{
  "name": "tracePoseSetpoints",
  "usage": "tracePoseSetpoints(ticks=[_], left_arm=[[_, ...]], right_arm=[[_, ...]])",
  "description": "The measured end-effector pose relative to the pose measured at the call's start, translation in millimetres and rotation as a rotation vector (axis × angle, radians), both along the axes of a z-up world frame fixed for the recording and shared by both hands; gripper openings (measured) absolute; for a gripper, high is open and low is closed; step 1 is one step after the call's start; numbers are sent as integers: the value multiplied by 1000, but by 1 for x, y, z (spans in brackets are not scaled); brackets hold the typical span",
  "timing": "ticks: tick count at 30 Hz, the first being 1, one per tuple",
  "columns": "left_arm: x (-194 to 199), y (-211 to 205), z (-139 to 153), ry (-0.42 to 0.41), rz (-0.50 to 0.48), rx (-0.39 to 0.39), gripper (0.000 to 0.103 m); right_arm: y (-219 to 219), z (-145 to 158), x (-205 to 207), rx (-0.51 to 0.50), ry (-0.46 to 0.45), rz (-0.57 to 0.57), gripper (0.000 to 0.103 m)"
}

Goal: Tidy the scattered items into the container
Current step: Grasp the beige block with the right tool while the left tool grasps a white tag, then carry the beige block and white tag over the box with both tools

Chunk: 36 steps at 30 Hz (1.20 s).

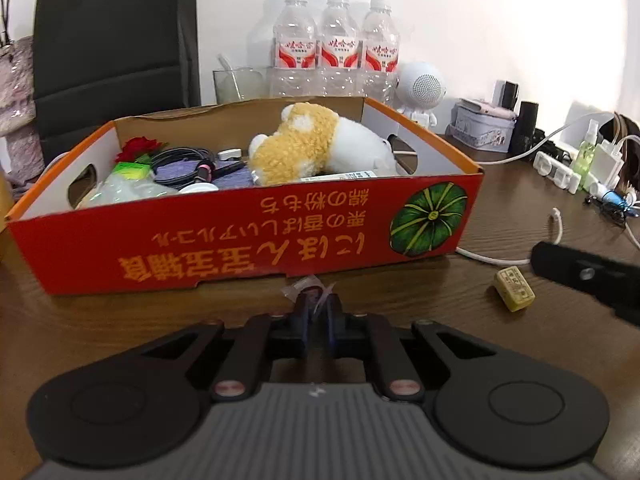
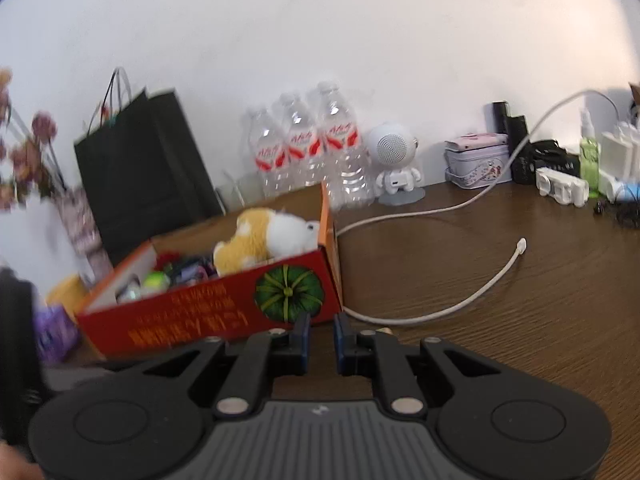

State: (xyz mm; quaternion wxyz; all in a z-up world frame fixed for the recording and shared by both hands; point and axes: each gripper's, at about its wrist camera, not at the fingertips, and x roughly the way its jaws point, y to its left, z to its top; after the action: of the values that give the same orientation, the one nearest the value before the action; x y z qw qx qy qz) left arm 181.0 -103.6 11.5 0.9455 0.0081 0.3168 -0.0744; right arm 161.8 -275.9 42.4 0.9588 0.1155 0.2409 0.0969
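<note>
The red cardboard box (image 1: 240, 236) with a pumpkin picture stands on the brown table and holds a plush toy (image 1: 316, 144), cables and other small items. Just in front of its near wall, my left gripper (image 1: 318, 300) is shut on a small clear plastic packet (image 1: 306, 283). A small yellow block (image 1: 514, 288) lies on the table to the right, close to the black tip of my right gripper (image 1: 538, 256). In the right wrist view, my right gripper (image 2: 321, 334) is shut down to a slim gap with nothing in it, near the box's (image 2: 192, 312) right corner.
A white charging cable (image 2: 460, 304) curls over the table right of the box. Water bottles (image 1: 336, 44), a white robot speaker (image 1: 420, 88), a tin (image 1: 480, 128) and a power strip (image 1: 560, 168) line the wall. A black bag (image 1: 112, 40) stands behind the box.
</note>
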Motion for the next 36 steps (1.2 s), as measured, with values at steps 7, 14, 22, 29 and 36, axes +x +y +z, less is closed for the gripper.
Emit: tracePoseSetpoints(ticks=[7, 14, 22, 29, 36], left_arm=[[-58, 34, 21, -50, 28, -71, 7], [-73, 57, 32, -91, 48, -95, 7], [-71, 67, 31, -88, 50, -133, 7], [-121, 71, 61, -274, 57, -103, 7], [-197, 78, 74, -428, 48, -70, 7]], right_arm=[[9, -10, 0, -208, 13, -70, 33], [14, -25, 28, -225, 138, -80, 40], [36, -28, 39, -326, 130, -79, 20], [60, 28, -61, -307, -215, -20, 20], [73, 63, -173, -212, -492, 29, 20]])
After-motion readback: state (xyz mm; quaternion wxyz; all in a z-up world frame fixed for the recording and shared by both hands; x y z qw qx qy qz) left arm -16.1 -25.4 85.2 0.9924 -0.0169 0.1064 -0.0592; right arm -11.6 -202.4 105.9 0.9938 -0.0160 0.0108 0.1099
